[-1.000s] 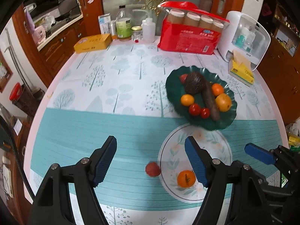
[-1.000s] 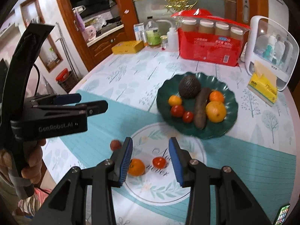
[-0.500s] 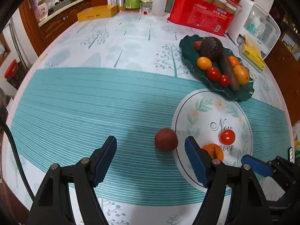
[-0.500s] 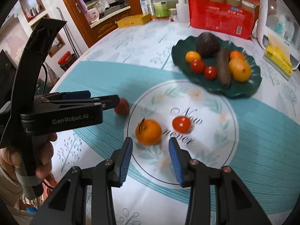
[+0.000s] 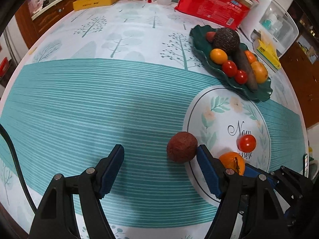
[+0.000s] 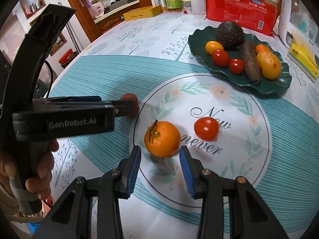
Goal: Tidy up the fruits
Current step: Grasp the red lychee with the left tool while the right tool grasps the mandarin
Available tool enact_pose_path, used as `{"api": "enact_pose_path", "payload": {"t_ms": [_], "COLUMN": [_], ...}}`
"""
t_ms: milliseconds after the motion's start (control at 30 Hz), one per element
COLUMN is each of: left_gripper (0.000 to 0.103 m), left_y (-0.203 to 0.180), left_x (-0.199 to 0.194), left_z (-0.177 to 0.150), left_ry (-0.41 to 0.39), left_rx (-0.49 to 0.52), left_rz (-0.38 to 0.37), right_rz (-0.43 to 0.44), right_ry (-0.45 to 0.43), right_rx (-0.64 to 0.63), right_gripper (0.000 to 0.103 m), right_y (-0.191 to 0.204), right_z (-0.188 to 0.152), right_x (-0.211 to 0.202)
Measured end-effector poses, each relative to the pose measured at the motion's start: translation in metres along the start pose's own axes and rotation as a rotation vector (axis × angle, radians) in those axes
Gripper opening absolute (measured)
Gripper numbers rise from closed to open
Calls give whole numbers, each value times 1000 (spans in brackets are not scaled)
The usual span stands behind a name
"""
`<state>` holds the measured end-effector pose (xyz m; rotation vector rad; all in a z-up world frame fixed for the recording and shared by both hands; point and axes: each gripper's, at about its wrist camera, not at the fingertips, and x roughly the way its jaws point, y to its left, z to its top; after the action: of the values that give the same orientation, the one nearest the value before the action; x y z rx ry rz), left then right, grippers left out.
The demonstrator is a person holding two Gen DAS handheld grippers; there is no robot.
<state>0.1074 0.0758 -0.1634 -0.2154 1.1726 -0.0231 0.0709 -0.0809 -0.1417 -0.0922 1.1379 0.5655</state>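
Left tool [image 5: 159, 165] gaped wide, gripping nothing, right pad just beside brown fruit [image 5: 181, 147] on worktop [image 5: 79, 103]; right tool [image 6: 160, 162] stood partly open, empty, pads flanking near side of tangerine [image 6: 162, 138]; cherry tomato [image 6: 206, 128] just beyond; green plate [image 6: 279, 85] of fruit further back.

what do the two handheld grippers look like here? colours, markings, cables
Both are matte black plastic with two jaws faced in ribbed blue pads and silver pivot screws. The left gripper has a black cable trailing off its side and white "GenRobot.AI" lettering on its body, seen from the right wrist camera. The right gripper matches it.
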Motion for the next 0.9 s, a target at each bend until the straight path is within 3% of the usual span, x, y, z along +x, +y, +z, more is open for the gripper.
{"api": "enact_pose_path", "payload": {"t_ms": [133, 433, 900], "left_gripper": [69, 31, 28], "left_y": [-5, -13, -27], "left_x": [7, 8, -2], "left_z": [2, 5, 7], "left_ry": [14, -7, -20], "left_rx": [20, 61, 108], "left_rz": [-21, -52, -72], "right_rz": [-8, -4, 34], "right_ry": [-4, -7, -15], "right_rx": [7, 2, 24], "right_gripper": [41, 40, 38], "right_y": [-1, -1, -7], "right_z": [4, 6, 7], "right_x": [6, 12, -4]}}
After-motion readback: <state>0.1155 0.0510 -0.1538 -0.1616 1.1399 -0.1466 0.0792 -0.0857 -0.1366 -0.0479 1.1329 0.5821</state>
